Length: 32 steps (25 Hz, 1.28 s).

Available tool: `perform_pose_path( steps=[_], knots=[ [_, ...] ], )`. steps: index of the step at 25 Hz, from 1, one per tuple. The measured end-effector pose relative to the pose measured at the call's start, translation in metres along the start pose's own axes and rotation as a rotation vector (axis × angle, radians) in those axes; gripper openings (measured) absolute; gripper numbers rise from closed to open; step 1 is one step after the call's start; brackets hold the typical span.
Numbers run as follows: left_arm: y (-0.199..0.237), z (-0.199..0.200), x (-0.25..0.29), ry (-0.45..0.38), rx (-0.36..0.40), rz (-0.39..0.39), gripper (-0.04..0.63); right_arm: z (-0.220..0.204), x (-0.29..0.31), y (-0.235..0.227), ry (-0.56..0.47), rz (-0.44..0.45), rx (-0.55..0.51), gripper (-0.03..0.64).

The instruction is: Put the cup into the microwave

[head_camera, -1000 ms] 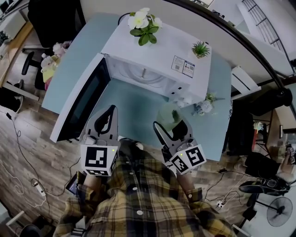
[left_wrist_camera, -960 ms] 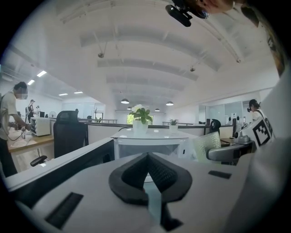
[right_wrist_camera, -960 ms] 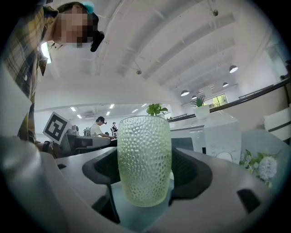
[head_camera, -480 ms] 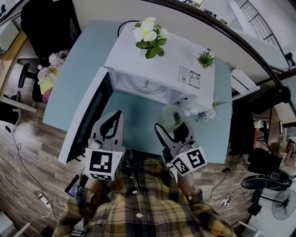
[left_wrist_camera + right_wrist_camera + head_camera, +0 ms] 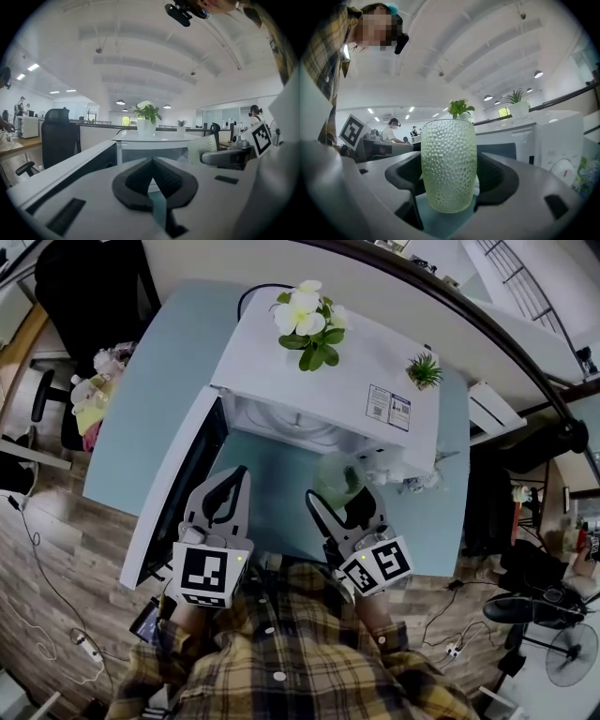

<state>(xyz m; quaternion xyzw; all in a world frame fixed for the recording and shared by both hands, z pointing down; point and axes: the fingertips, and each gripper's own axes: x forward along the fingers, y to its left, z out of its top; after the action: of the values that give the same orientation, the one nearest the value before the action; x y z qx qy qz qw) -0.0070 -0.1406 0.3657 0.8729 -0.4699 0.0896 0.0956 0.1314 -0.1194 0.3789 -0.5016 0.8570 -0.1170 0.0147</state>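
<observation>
A pale green dimpled glass cup (image 5: 338,478) stands upright between the fingers of my right gripper (image 5: 339,499), which is shut on it, just in front of the microwave's right front corner. In the right gripper view the cup (image 5: 449,164) fills the gap between the black pads (image 5: 499,176). The white microwave (image 5: 328,371) sits on the light blue table (image 5: 159,362) with its door (image 5: 178,486) swung open to the left and its cavity (image 5: 281,418) exposed. My left gripper (image 5: 232,480) hangs shut and holding nothing beside the open door, its pads (image 5: 161,178) pressed together.
A white-flowered pot plant (image 5: 307,320) and a small green succulent (image 5: 424,369) stand on the microwave's top. Small ornaments (image 5: 412,481) sit right of the microwave. A black office chair (image 5: 84,287) and soft toys (image 5: 94,395) are at the table's left.
Both grippers and the cup have drawn a little closer to the microwave's open front. The cup stays held in the right gripper.
</observation>
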Motion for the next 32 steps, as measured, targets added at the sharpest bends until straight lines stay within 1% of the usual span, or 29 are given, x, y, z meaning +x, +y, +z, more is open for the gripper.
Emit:
perform_pose_path(
  steps=[13,32],
  knots=[
    [0.025,-0.004,0.007,-0.004,-0.022,0.06,-0.009,-0.011,0.034,-0.01,-0.004,0.019,-0.029,0.354],
    [0.011,-0.031,0.021,0.049,-0.018,0.015,-0.009,-0.064,0.066,-0.033,0.017,-0.034,-0.044,0.356]
  ],
)
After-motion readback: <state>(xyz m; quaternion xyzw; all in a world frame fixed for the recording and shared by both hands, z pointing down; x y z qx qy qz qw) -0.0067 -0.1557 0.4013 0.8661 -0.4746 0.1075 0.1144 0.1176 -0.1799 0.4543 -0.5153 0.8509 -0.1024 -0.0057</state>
